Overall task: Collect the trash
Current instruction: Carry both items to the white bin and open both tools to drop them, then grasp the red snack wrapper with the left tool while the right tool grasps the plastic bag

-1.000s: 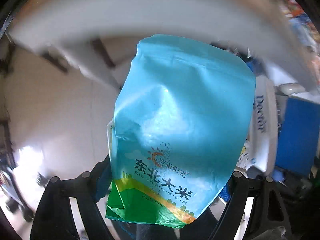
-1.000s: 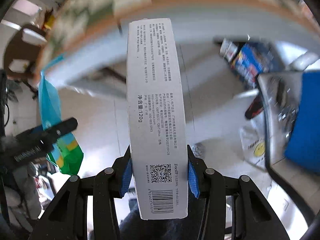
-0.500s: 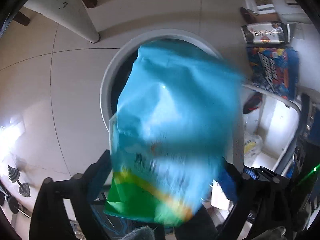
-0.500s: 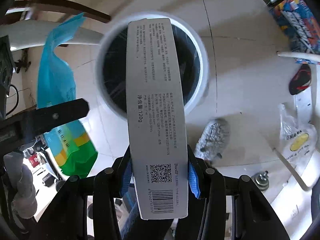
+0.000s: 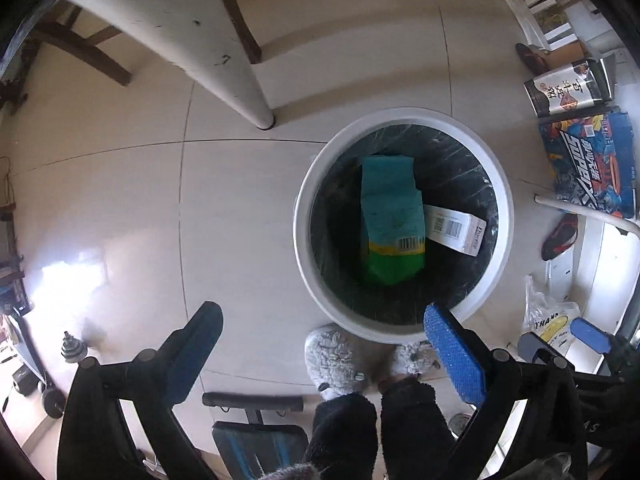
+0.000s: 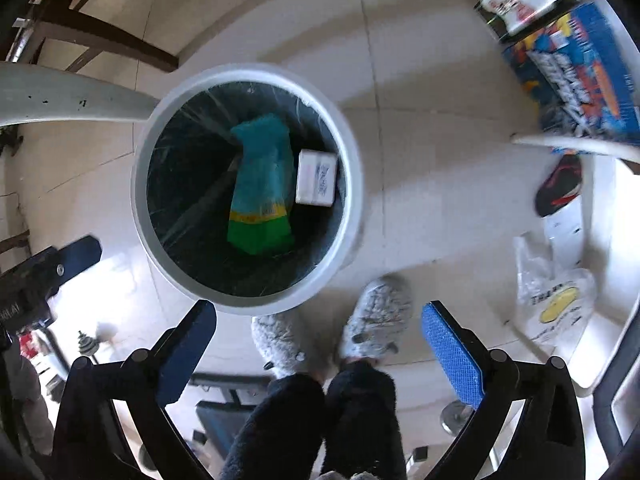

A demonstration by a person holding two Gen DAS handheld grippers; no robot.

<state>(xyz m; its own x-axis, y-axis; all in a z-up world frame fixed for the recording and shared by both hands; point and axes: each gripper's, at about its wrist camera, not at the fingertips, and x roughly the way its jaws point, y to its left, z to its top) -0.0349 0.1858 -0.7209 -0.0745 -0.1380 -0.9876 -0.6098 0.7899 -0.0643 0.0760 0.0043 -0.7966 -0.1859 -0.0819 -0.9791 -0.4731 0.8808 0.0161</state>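
Hanging over the bin [image 5: 505,216], both grippers are now empty. A second ago the left gripper [image 5: 320,344] had the blue-green bag [image 5: 390,220] between its fingers and the right gripper [image 6: 316,344] was clamped on the white box [image 6: 316,178]. Now the jaws of both are opening to their widest with nothing between them, and both items lie inside the bin. In the left wrist view the bag rests down the middle of the black liner, barcode up, and the box pokes out from under the bag's right edge, touching it. The right wrist view shows the same pair, with the box against the bin's right wall.

For the task, that looks like two pieces of trash dealt with and both grippers free to fetch more.

Pale glossy tile [image 5: 120,200] surrounds the bin, with glare to its left. A white table leg [image 5: 224,64] comes down just up-left of the bin. Right of the bin sit printed boxes [image 5: 588,168], a dark shoe [image 5: 560,236] and a plastic bag [image 6: 556,304]. Just below the rim stand the person's grey fuzzy slippers [image 5: 332,356], with a small dumbbell [image 5: 74,350] well off to the left.
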